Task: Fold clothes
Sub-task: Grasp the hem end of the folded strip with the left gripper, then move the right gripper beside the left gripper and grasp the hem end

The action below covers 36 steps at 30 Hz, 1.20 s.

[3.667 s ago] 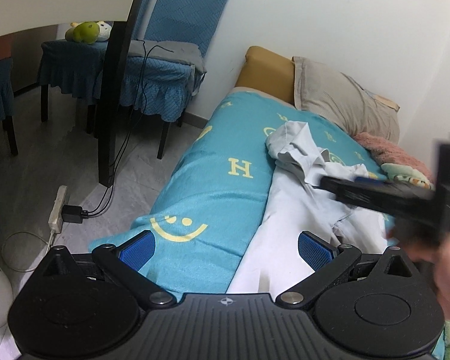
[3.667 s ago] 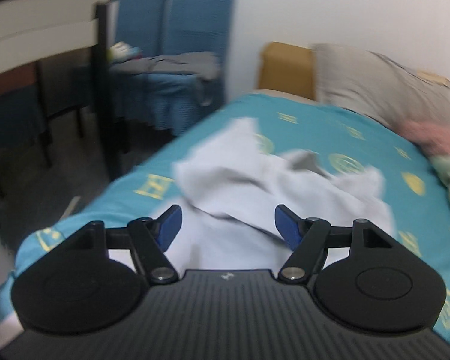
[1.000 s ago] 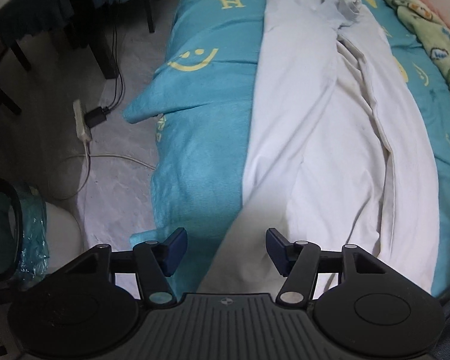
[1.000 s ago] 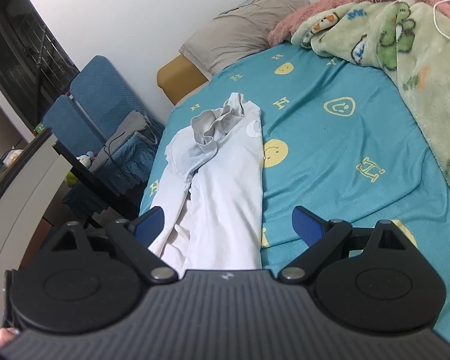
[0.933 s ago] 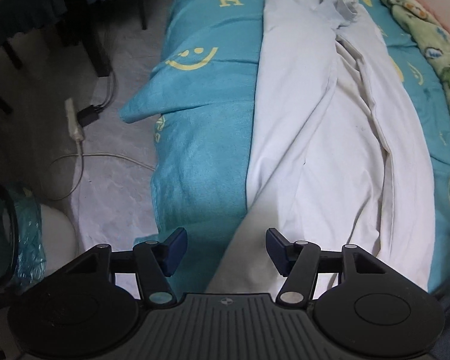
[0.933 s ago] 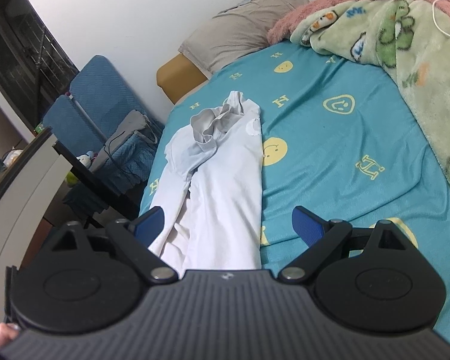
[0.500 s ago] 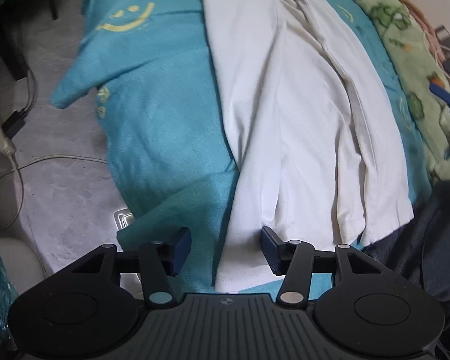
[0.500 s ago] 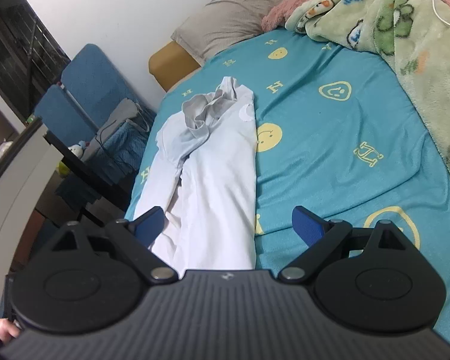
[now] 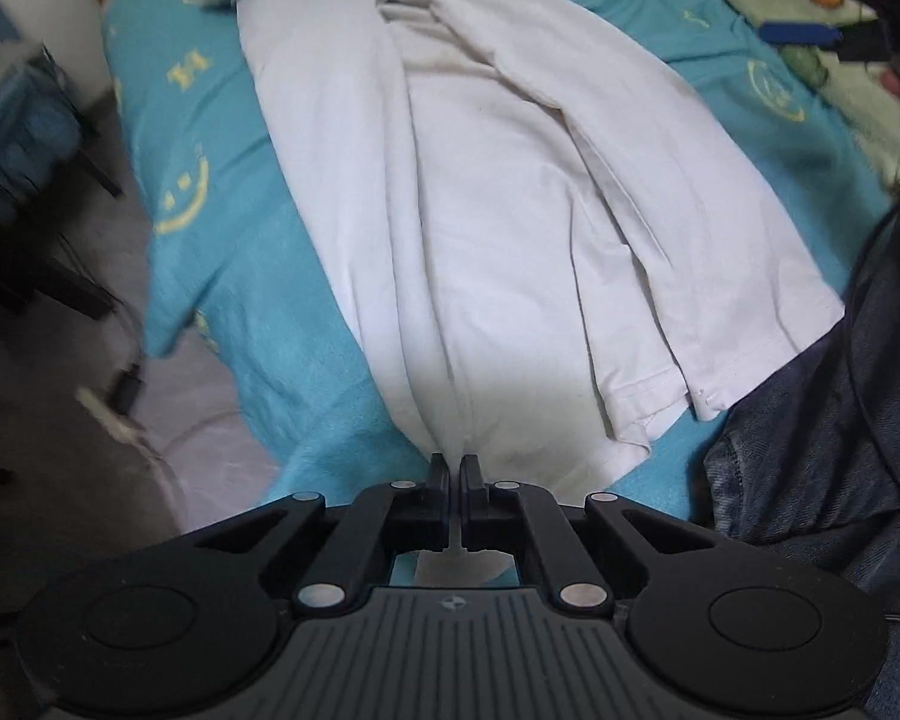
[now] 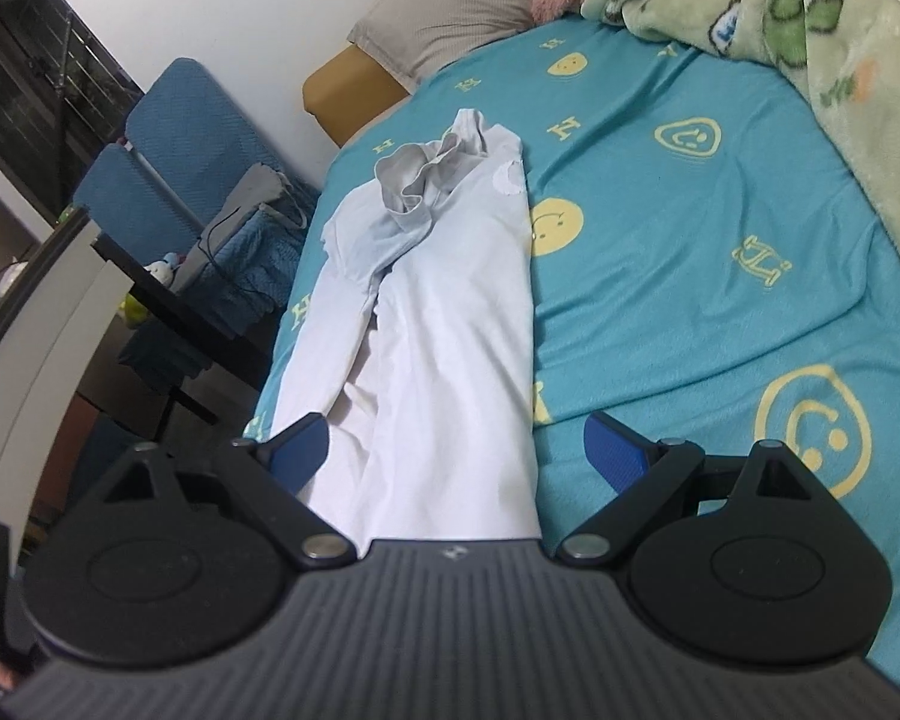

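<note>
A long white garment (image 9: 498,192) lies stretched lengthwise on the teal bedsheet (image 9: 252,276), its grey collar end far from me. My left gripper (image 9: 455,468) points down at the near hem and is shut on a pinch of the white cloth, which bunches into the jaws. In the right wrist view the same white garment (image 10: 444,348) runs away from me along the bed's left side. My right gripper (image 10: 456,444) hovers above its near end with jaws wide open and nothing pressed between the blue pads (image 10: 612,444).
A green patterned blanket (image 10: 840,48) and pink throw cover the bed's right side, a grey pillow (image 10: 468,6) the head. Blue chairs (image 10: 174,138) and a dark table stand left of the bed. A power strip with cables (image 9: 114,414) lies on the floor. A person's dark trousers (image 9: 822,450) are at the right.
The left gripper swung along the bed's edge to the garment's near hem, rolled, and closed on the white cloth. The right gripper stayed almost still, open.
</note>
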{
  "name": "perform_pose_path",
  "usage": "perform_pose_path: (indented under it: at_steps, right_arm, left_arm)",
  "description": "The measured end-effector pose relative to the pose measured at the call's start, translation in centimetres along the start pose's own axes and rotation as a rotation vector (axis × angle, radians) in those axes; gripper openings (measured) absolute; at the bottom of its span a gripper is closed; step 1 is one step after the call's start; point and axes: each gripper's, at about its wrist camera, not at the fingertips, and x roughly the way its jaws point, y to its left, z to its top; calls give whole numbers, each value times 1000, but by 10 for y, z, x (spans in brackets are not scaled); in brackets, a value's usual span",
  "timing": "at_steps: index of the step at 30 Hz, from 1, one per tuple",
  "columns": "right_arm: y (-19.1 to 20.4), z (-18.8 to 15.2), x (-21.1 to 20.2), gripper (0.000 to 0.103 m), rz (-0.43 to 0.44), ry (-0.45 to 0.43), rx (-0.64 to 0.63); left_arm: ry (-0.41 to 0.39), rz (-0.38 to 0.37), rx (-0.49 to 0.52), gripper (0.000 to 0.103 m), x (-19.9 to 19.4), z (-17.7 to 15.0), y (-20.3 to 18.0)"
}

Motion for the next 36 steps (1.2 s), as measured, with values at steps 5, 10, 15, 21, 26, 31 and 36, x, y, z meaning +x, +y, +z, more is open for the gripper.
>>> perform_pose_path:
  at_steps: [5,10,15,21,26,31,36]
  right_arm:
    - [-2,1,-2,93,21,1,21]
    - [-5,1,-1,93,22,9,33]
    - [-10,1,4,93,10,31,46]
    - [-15,-4,7,93,23,67,50]
    - [-25,-10,8,93,51,116,100]
    - [-36,-18,13,89,53,179,164]
    - [-49,-32,22,68,43,295,248]
  left_arm:
    - [-29,64,-4,3,-21,10,-38]
    - [-60,107,-21,3,-31,23,-61]
    - [-79,143,-19,3,-34,29,-81]
    - [-64,-6,-17,5,-12,26,-107]
    - [-55,-175,-73,24,-2,18,-100]
    - [-122,-284,-374,59,-6,6,-44]
    - [-115,-283,-728,69,26,-10,21]
